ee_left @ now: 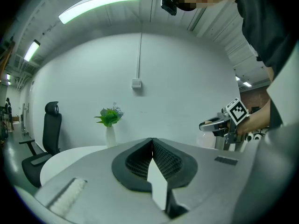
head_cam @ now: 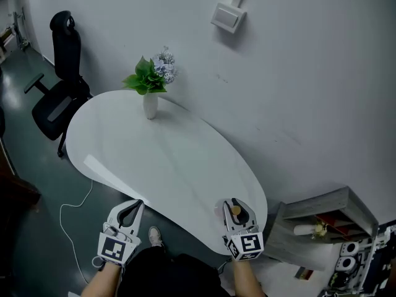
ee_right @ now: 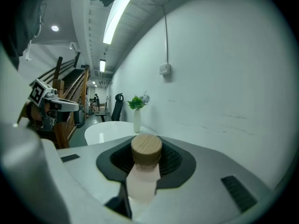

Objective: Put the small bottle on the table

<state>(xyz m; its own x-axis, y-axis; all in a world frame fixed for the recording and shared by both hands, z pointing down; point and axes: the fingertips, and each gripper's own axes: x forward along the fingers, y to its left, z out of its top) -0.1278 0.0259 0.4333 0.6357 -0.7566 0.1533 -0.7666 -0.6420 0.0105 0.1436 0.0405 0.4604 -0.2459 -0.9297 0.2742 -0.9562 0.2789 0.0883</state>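
While I hold my right tongs [head_cam: 232, 206] over the near right end of the white table [head_cam: 154, 159], they are clamped on the small bottle [ee_right: 142, 171], their dark pads pressed against both sides of its pale, cloudy body. Its round wooden cap [ee_right: 146, 149] stands up between the pads, pointing away from me along the tongs. From my head view the bottle sits just inside the table's rounded edge, but I cannot tell whether its base touches the top or hangs just above it. My left tongs [ee_left: 152, 146] are closed with nothing in them, the two pads meeting in a thin line, and they sit off the table's near edge, well to the left of the right ones, above the dark floor [head_cam: 37, 240]. At the far end of the table a white vase [head_cam: 150, 107] with green leaves and pale flowers stands upright near the wall [head_cam: 309, 104]. Beyond that end is a black office chair [head_cam: 59, 85], and a thin white cable [head_cam: 74, 210] trails across the floor below the table's near edge.
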